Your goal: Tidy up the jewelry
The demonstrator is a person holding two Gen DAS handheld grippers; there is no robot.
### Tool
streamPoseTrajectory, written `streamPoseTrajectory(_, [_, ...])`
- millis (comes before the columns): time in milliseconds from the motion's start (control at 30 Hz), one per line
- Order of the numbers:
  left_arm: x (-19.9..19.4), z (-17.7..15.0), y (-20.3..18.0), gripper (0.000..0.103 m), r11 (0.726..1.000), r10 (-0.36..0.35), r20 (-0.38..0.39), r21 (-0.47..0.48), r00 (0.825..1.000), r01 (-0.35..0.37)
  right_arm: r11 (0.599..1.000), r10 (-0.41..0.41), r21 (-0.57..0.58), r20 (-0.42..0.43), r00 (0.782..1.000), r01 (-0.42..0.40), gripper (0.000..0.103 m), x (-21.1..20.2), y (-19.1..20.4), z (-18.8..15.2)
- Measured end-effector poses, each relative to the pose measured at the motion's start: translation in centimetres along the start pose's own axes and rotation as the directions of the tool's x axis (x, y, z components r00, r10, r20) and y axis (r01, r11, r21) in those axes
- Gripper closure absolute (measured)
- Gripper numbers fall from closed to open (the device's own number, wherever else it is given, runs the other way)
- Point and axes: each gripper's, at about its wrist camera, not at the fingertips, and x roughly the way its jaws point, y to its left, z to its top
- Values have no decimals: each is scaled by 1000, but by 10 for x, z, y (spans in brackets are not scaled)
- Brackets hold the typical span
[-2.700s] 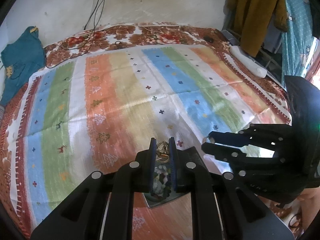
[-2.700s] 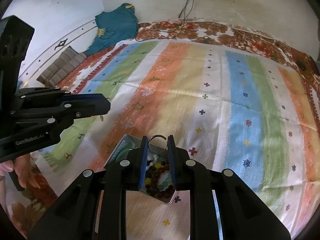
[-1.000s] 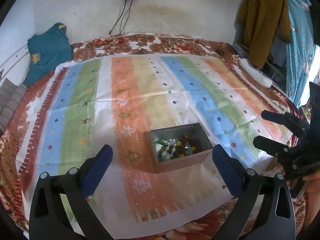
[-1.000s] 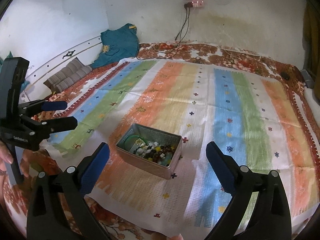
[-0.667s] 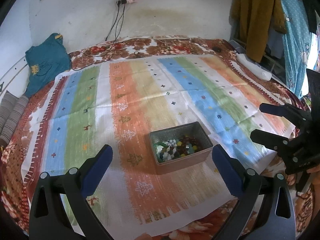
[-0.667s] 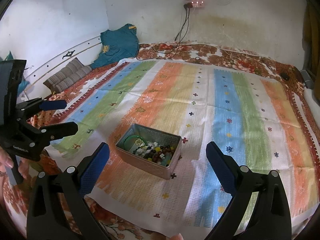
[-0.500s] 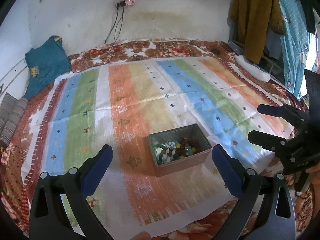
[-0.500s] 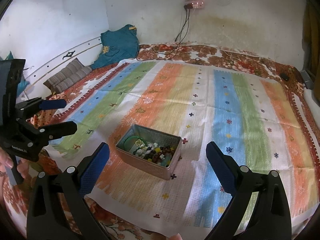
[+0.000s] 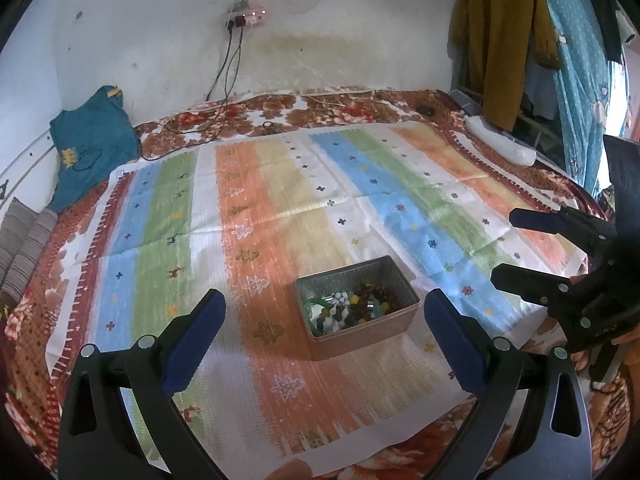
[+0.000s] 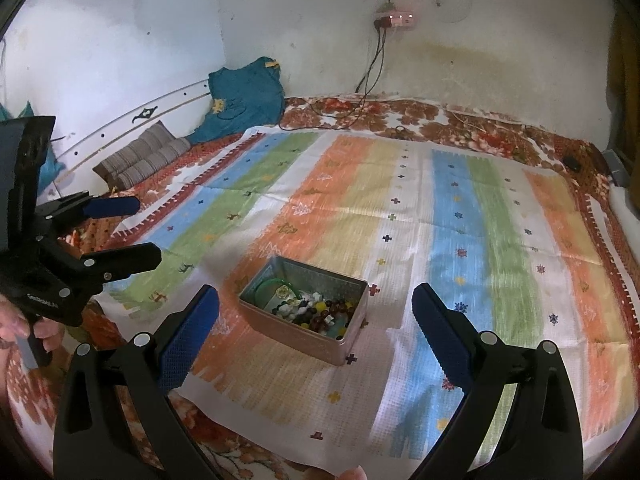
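Observation:
A metal tin (image 9: 400, 316) (image 10: 349, 334) sits on the striped cloth (image 9: 280, 232) (image 10: 480, 240). It holds a pile of jewelry (image 9: 352, 308) (image 10: 316, 312): coloured beads, a green bangle and a gold piece. My left gripper (image 9: 324, 312) is open and empty, held back above the cloth's near edge. It also shows at the left of the right wrist view (image 10: 140, 232). My right gripper (image 10: 316, 316) is open and empty, also held back from the tin. It shows at the right of the left wrist view (image 9: 508, 244).
The cloth lies on a floral bedspread (image 9: 280, 108). A teal garment (image 9: 92, 140) and striped cushions (image 10: 140, 156) lie at the left wall. Cables (image 9: 224, 76) hang from a wall socket. Clothes (image 9: 504, 40) hang at the right, above a white pillow (image 9: 500, 144).
Both grippers were shut over the tin, each on a piece of jewelry. They have opened, let go and pulled back and up. The pieces now lie in the tin.

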Motion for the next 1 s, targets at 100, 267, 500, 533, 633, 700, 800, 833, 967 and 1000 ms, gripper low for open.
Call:
streamPoseTrajectory(100, [0, 0, 1, 6, 1000, -3, 1, 5, 1000, 3, 1000, -1, 8, 1, 1000, 1, 5, 0, -1, 1])
streamPoseTrajectory(267, [-3, 0, -2, 6, 1000, 3, 11, 17, 1000, -3, 1000, -1, 7, 0, 1000, 1, 5, 0, -2, 1])
streamPoseTrajectory(500, [-10, 0, -11, 6, 999, 2, 47, 43, 999, -4, 1000, -3, 9, -11, 1000, 3, 5, 2, -1, 2])
streamPoseTrajectory(533, [-10, -1, -12, 6, 999, 6, 48, 40, 999, -7, 1000, -4, 10, -9, 1000, 4, 5, 2, -1, 1])
streamPoseTrajectory(633, [-12, 0, -11, 5, 1000, 12, 53, 27, 999, -13, 1000, -7, 9, -4, 1000, 7, 5, 3, 0, 1])
streamPoseTrajectory(700, [-13, -1, -9, 6, 1000, 15, 57, 12, 998, -16, 1000, -13, 0, 3, 1000, 13, 5, 2, 2, 0])
streamPoseTrajectory(800, [-16, -1, -8, 6, 1000, 10, 68, 7, 998, -10, 1000, -25, -11, 19, 1000, 25, 5, -1, 5, -1])
streamPoseTrajectory(833, [-16, -1, -8, 6, 1000, 9, 69, 9, 998, -9, 1000, -26, -10, 26, 999, 27, 5, -3, 5, -1])
streamPoseTrajectory(967, [-15, -1, -10, 6, 1000, 12, 69, 24, 998, -13, 1000, -26, 9, 42, 999, 25, 5, -6, 2, -1])
streamPoseTrajectory(1000, [-15, -1, -10, 6, 1000, 12, 68, 24, 998, -14, 1000, -26, 14, 44, 999, 25, 5, -7, 1, -1])
